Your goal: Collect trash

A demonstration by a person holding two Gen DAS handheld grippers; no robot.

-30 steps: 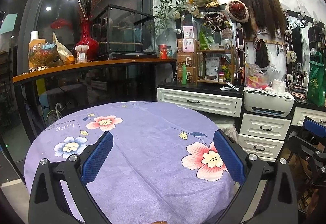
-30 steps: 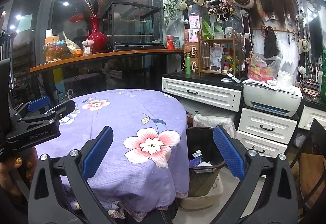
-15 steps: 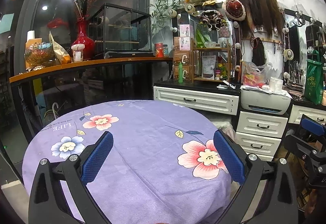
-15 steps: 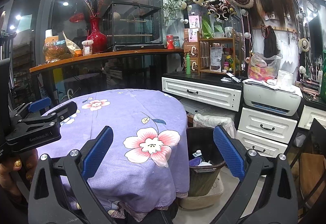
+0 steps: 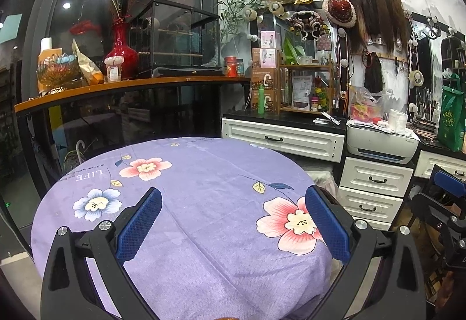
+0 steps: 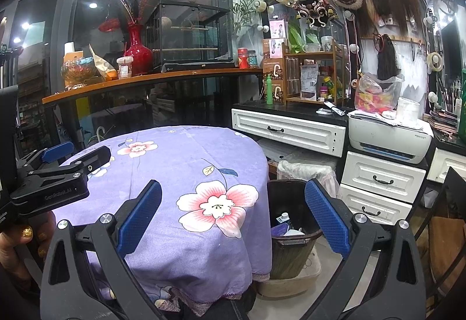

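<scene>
A round table (image 5: 204, 189) with a purple flowered cloth fills the left wrist view; it also shows in the right wrist view (image 6: 180, 162). No trash shows on the cloth. A dark brown trash bin (image 6: 291, 221) stands on the floor right of the table, with a small bottle and wrappers inside. My left gripper (image 5: 233, 221) is open and empty above the near part of the cloth; it also shows at the left of the right wrist view (image 6: 58, 168). My right gripper (image 6: 233, 218) is open and empty, held over the table's right edge and the bin.
White drawer cabinets (image 6: 378, 180) and a white printer (image 6: 387, 139) stand behind the bin. A wooden counter (image 5: 116, 87) with a red vase (image 5: 121, 55) and a glass case runs behind the table. A white plastic-lined bin (image 6: 305, 168) sits behind the brown one.
The left gripper has drawn back a little, so more of the table's near side shows. The right gripper has hardly moved. Both stay open and empty.
</scene>
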